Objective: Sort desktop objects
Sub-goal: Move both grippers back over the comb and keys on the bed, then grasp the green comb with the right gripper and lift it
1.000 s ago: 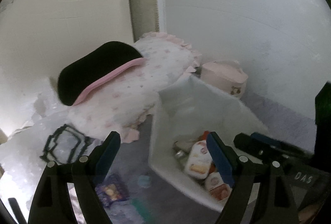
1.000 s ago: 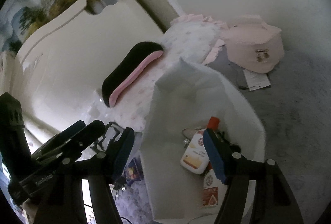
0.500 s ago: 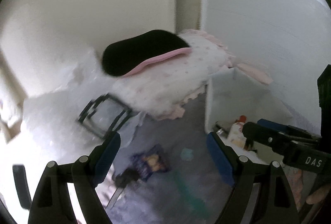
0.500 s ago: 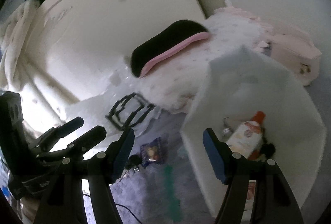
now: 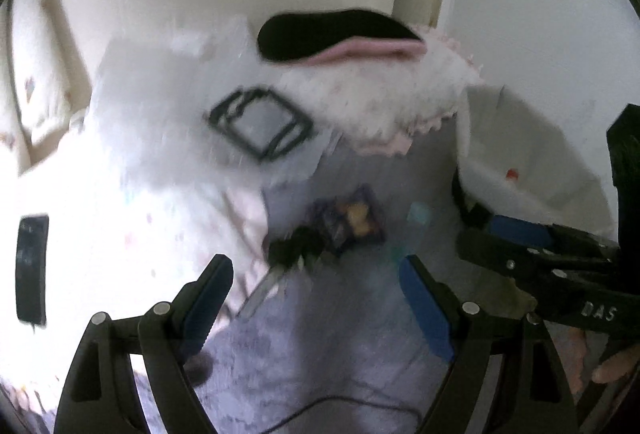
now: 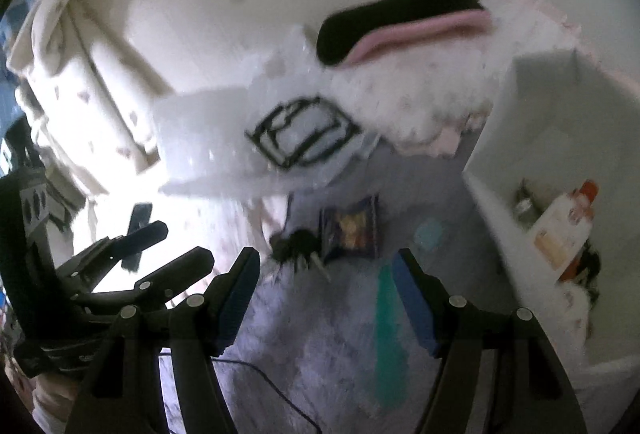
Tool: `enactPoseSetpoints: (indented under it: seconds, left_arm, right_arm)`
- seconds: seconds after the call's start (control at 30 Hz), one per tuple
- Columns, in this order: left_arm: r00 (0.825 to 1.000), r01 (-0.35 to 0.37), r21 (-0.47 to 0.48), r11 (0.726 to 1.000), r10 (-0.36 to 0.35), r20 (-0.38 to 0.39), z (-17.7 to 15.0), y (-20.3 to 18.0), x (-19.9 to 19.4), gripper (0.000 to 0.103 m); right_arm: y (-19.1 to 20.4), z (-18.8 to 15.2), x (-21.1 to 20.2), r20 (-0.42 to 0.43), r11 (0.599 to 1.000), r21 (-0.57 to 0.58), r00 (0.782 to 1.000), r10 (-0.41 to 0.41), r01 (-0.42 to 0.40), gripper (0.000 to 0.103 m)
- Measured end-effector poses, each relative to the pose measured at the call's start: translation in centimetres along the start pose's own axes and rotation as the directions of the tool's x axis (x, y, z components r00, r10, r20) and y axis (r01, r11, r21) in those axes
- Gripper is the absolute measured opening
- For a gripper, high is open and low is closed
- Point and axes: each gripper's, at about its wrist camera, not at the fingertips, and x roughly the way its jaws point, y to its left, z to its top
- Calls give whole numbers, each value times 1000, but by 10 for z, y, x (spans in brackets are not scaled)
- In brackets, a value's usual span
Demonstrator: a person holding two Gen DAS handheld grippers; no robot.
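Purple snack bag (image 5: pixel 352 220) lies on open bedspread near the white bin's (image 6: pixel 532 137) edge; we hold both grippers' fingers (image 5: pixel 424 304) wide apart, empty.

Both views are smeared with motion blur, so the purple packet (image 6: pixel 350 230) can't be read, and the dark clump (image 6: pixel 294 246) beside it could be anything. The white bin (image 6: pixel 532 105) runs off-frame and half hides the bottle (image 6: pixel 562 230).
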Motion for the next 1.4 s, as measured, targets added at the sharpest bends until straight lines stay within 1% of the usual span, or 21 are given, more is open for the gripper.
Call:
enactPoseSetpoints:
  seconds: [0.1,0.17,0.23,0.3,0.37,0.47,0.53,0.57,0.6,0.7,0.83,0.93,1.0,1.07,1.1,1.13,1.17,1.2,1.27,1.3,1.4]
  left_arm:
    - [999,5,-58,998,-7,-34,-32,18,9,84]
    - [999,29,-102,994,-32,-35,-48,27,11,84]
    - [998,52,-145,988,-56,-24,-64,34,10,84]
    - [997,64,-165,984,-68,-22,-74,36,12,84]
    - [998,47,-158,986,-55,-44,-79,34,19,84]
    - [997,27,-123,992,-36,-71,-77,24,30,84]
    - [997,21,-102,995,-29,-74,-75,16,37,84]
    - [996,23,-94,995,-31,-81,-75,13,41,84]
    - [995,25,-82,996,-33,-90,-74,8,47,84]
    - [993,31,-52,998,-37,-112,-75,-1,58,84]
    - [992,45,-31,998,-49,-116,-75,-10,63,84]
    - [991,44,-35,998,-48,-124,-75,-12,65,84]
    - [990,46,-44,998,-52,-131,-75,-13,67,84]
    - [990,42,-41,998,-47,-136,-75,-16,67,84]
    - [989,42,-37,998,-47,-138,-75,-17,67,84]
    - [989,41,-31,999,-45,-142,-75,-18,67,84]
    - [989,39,-27,999,-42,-144,-75,-20,67,84]
    - [989,38,-23,999,-41,-145,-75,-22,66,84]
    - [989,40,-22,999,-43,-143,-75,-23,65,84]
    - [989,43,-22,999,-45,-141,-75,-23,63,84]
    - [990,47,-20,999,-49,-133,-72,-24,62,84]
  right_arm:
    - [2,-17,25,-68,999,-41,997,-38,35,69]
    - [0,-26,39,-110,995,-65,991,-78,71,69]
    - [-5,-31,45,-138,995,-65,987,-87,79,68]
    - [-9,-34,49,-148,995,-60,985,-89,81,68]
    - [-10,-35,51,-150,994,-64,984,-93,84,68]
    - [-13,-40,56,-167,992,-82,980,-113,101,68]
    - [-17,-45,62,-189,988,-94,972,-136,120,65]
    - [-18,-46,66,-200,988,-95,969,-141,124,60]
    - [-21,-49,70,-219,987,-96,965,-148,129,55]
    - [-28,-56,81,-258,982,-106,950,-177,155,47]
    - [-39,-69,98,-328,978,-105,922,-207,183,46]
    - [-41,-73,103,-314,978,-102,927,-206,183,47]
    - [-40,-74,105,-304,980,-99,933,-193,171,55]
    - [-36,-77,106,-296,974,-134,931,-214,181,56]
    - [-32,-78,107,-298,967,-167,925,-237,194,55]
    - [-30,-78,108,-302,962,-182,919,-254,205,53]
    - [-29,-77,107,-306,958,-188,914,-267,217,38]
    - [-32,-74,103,-309,964,-159,916,-255,214,25]
    - [-42,-69,97,-318,984,-59,931,-180,170,25]
    - [-44,-67,93,-305,986,-38,938,-165,161,25]
    - [-39,-54,77,-242,986,-52,956,-167,159,25]
